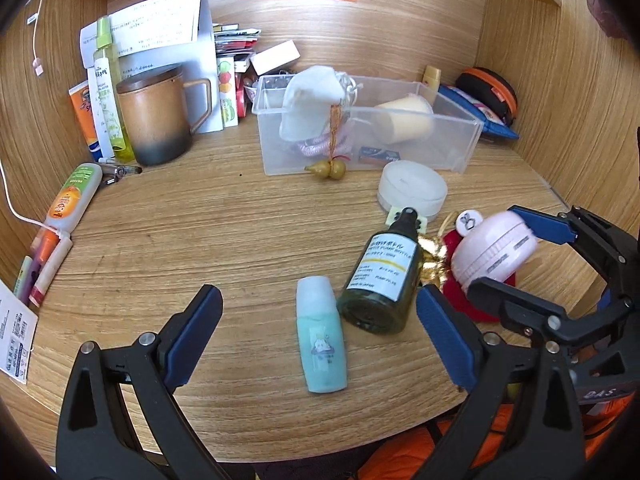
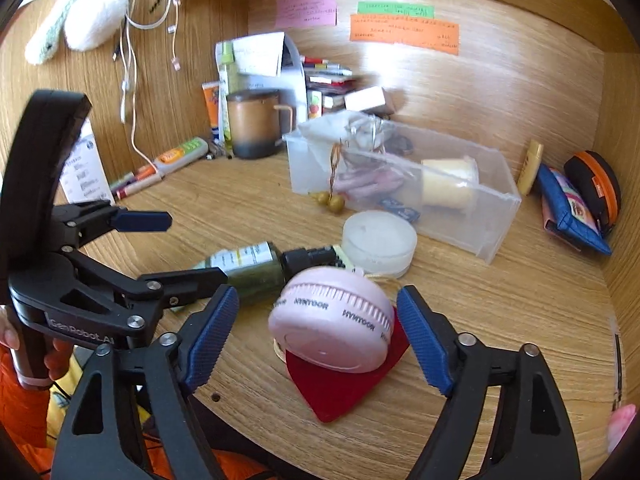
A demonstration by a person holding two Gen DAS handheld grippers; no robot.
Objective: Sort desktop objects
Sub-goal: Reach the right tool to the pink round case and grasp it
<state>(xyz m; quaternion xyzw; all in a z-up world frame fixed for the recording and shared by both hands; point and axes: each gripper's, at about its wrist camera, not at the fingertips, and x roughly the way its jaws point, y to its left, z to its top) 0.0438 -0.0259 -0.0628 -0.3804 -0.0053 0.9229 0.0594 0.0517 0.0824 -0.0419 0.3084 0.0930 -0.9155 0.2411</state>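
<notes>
I'm lining my right gripper (image 2: 316, 336) up on the pink round case (image 2: 332, 320), which lies on a red pad just in front of the clear bin (image 2: 460, 216); its fingers straddle it, not yet pressing. Next: close squarely. My left gripper (image 1: 316, 340) hangs spread over the teal bottle (image 1: 320, 336). What the case contains I can't tell.

Black tongs (image 2: 318, 334), ribbed blue pads (image 2: 210, 334), orange sleeve (image 2: 20, 408)
</notes>
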